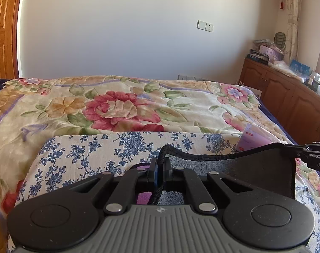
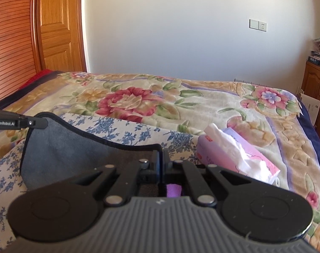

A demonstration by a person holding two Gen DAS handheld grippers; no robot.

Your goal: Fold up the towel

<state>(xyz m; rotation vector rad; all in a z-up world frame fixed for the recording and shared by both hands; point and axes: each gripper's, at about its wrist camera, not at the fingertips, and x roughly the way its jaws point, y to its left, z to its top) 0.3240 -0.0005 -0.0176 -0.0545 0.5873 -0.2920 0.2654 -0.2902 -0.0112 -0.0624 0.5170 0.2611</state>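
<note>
A dark grey towel with a black hem hangs stretched between my two grippers above a blue-flowered white cloth on the bed. My left gripper is shut on one top corner of the towel. My right gripper is shut on the other top corner; the towel sags between them. The right gripper shows at the right edge of the left wrist view. The left gripper shows at the left edge of the right wrist view. A purple patch shows below the right jaws.
The bed carries a flowered blanket. A pink tissue box lies on it to the right of the towel. A wooden cabinet with clutter stands right of the bed. A wooden door stands left, a white wall behind.
</note>
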